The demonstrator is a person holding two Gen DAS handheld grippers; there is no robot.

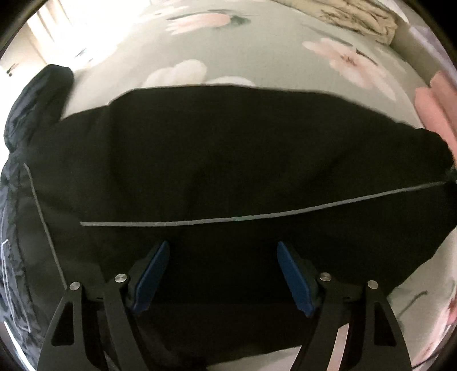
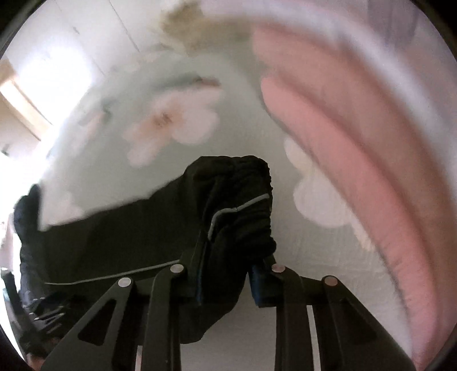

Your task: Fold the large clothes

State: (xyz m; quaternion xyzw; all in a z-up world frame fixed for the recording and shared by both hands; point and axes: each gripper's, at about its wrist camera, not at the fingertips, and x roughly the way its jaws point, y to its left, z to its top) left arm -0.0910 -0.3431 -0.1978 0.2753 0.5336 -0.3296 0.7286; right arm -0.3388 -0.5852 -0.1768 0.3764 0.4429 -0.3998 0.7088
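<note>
Left tongs (image 1: 221,274) are spread wide, blue pads (image 1: 151,276) well apart, nothing between them, just hovering over the near edge of the black garment (image 1: 228,159). Right tongs (image 2: 228,274) are clamped on a bunched-up end of that same garment (image 2: 237,199); you can see the fabric wadded between the fingers with a bit of the grey piping (image 2: 228,212) poking up out of the bunch.

The garment lies on the bed (image 1: 257,57), stretched crosswise in the left view, long axis running left to right. Its right end heads off toward where the right tongs have it pinched, and the far left end is a shinier, crinkly dark section (image 1: 34,114) that looks like nylon or lining. So the left tongs are the nearer ones to the free left part. My guess is the next move is a grab on that side so both ends can be brought together.

Material-wise: the main body is matte black, soft and floppy, with a thin grey line (image 1: 257,214) along it. The bedsheet is pale green with big pink-white flowers. A pink fabric thing (image 2: 357,171) sits to the right, pretty blurred, plus a beige patterned cloth (image 1: 362,17) at the far end of the bed.
</note>
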